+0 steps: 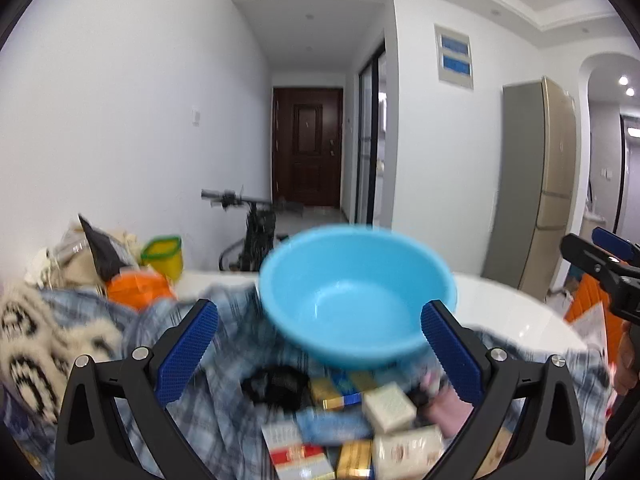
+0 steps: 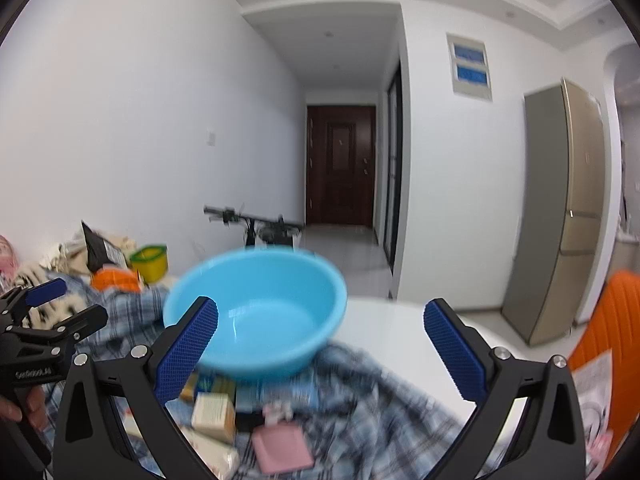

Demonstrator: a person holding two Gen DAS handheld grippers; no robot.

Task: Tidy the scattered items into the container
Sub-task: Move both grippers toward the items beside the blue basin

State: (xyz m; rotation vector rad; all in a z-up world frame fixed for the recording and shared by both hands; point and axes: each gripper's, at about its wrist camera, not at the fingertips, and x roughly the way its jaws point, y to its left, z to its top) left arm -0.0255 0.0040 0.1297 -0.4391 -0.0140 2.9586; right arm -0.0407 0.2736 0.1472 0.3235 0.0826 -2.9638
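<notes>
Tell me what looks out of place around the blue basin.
The blue basin sits tilted on the rumpled plaid cloth instead of flat. It is empty, while small boxes and a pink item lie scattered on the cloth before it.

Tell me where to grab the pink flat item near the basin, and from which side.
Judging from the right wrist view, take the pink flat item across its two long side edges, coming from above and the near side with the right tongs, which stand open. It lies flat on the plaid cloth, so there is no upright face; its left edge is close to the beige box.
</notes>
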